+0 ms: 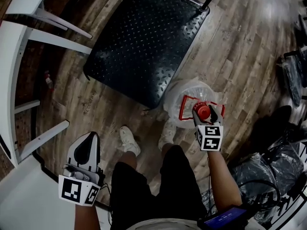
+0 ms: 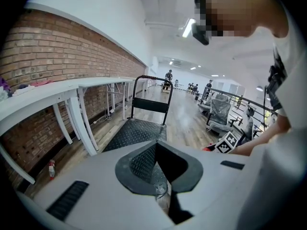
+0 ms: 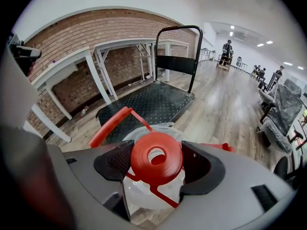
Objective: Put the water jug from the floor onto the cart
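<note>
**Head view.** Black diamond-plate steel platform cart (image 1: 144,47) at 12 o'clock, flat on the brown wood-plank floor (image 1: 240,47). Clear, rounded plastic water jug (image 1: 178,94) upright on that floor, just beside the cart's 5 o'clock corner and not on the deck. Red carry frame (image 1: 184,110) around the jug's shoulder, with the round red screw cap (image 1: 202,111) on top. Right gripper (image 1: 207,114) at 5 o'clock of the picture, pointing steeply down, one jaw on either side of the cap. Left gripper (image 1: 87,147) at 7 o'clock, well apart from the jug. White-painted trestle tables (image 1: 12,56) along the 9 o'clock edge. Pale shoes (image 1: 128,140) on the floor between the two grippers.

**Left gripper view.** Dark pads clenched together, nothing between them. Cart straight ahead at 12 o'clock, with its black tubular handle (image 2: 151,80) upright at the far end. Right gripper's marker cube at 3 o'clock.

**Right gripper view.** Jaws spread wide and grasping the red screw cap, the ribbed pads against its rim at 9 and 3 o'clock. Clear jug body below at 6 o'clock. Cart deck beyond at 12 o'clock. Red brick wall (image 3: 120,37) at 11 o'clock.
</note>
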### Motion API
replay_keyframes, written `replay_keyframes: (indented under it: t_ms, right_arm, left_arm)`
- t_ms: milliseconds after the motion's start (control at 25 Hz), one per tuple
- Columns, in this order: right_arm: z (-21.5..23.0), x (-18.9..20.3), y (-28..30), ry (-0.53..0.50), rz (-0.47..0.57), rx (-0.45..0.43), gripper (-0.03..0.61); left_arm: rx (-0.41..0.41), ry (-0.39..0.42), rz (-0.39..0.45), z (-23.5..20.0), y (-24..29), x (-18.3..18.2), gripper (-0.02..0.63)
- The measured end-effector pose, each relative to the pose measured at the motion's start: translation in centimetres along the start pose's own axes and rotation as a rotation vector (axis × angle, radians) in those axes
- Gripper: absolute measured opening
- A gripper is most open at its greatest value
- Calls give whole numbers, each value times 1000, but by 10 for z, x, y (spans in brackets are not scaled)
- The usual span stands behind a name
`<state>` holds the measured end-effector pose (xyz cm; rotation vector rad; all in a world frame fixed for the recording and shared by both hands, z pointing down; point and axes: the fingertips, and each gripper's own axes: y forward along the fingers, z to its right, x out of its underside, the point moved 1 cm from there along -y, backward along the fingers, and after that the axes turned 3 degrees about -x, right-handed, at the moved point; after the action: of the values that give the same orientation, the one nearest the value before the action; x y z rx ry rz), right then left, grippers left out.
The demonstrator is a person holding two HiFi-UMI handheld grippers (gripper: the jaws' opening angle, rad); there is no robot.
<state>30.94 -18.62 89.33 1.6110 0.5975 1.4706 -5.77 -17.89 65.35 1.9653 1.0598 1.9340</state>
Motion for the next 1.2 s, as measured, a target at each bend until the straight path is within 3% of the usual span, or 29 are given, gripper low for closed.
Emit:
replay_keyframes:
  t_ms: [240, 440, 960, 1200]
  right_arm:
    - [8, 6, -16, 54, 35, 27, 311]
    - [16, -17, -58, 95, 59, 48, 311]
    - [14, -139, -187, 15, 109, 96, 310]
    - [-5, -191, -208, -50, 142, 54, 310]
  left_arm:
    - [-8, 9, 2, -2, -10, -4, 0]
    - [-27, 0, 22, -11, -19, -21, 0]
    - [-67, -48, 107, -34, -53, -79, 0]
    - [-122, -76, 149, -49, -74, -88, 0]
